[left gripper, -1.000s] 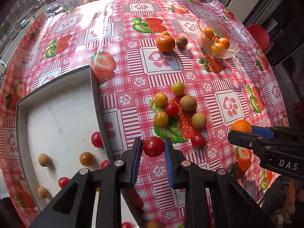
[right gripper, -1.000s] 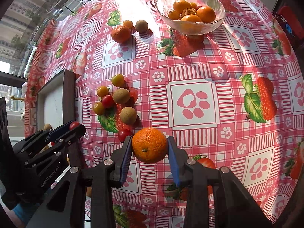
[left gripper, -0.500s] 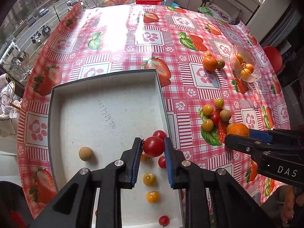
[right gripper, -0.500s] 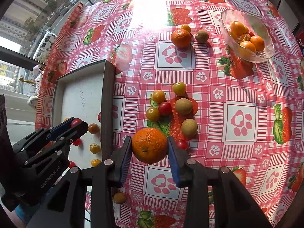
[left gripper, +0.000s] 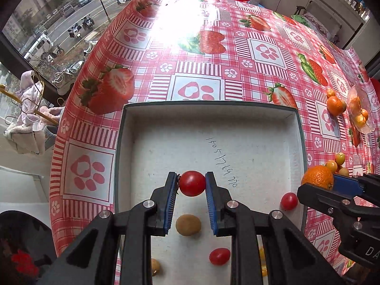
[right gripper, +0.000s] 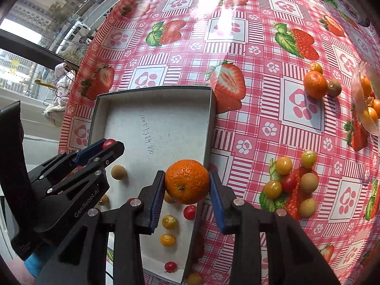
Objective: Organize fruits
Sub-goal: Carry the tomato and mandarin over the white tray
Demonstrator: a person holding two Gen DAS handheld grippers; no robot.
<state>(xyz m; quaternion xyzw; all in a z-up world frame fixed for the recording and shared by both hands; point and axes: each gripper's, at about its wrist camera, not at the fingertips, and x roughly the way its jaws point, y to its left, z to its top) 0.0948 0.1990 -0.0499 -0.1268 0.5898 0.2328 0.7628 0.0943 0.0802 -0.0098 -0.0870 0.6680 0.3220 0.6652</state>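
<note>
My left gripper (left gripper: 192, 183) is shut on a red cherry tomato (left gripper: 192, 183) and holds it above the white floor of the grey tray (left gripper: 209, 105). My right gripper (right gripper: 187, 182) is shut on an orange mandarin (right gripper: 187, 181) over the tray's right edge (right gripper: 209, 128); it shows at the right in the left wrist view (left gripper: 318, 178). The tray holds several small tomatoes and brown fruits, among them a brown one (left gripper: 188, 225) below the left gripper. A cluster of small fruits (right gripper: 292, 180) lies on the tablecloth right of the tray.
A glass bowl (right gripper: 365, 102) with orange fruits stands at the far right. A mandarin (right gripper: 315, 84) and a brown fruit (right gripper: 334, 87) lie beside it. The table's left edge (left gripper: 71, 99) drops off toward a window.
Both grippers have moved left from the fruit cluster to the tray, each keeping its fruit. The left one now hangs over the tray's middle, the right one over its right edge.
</note>
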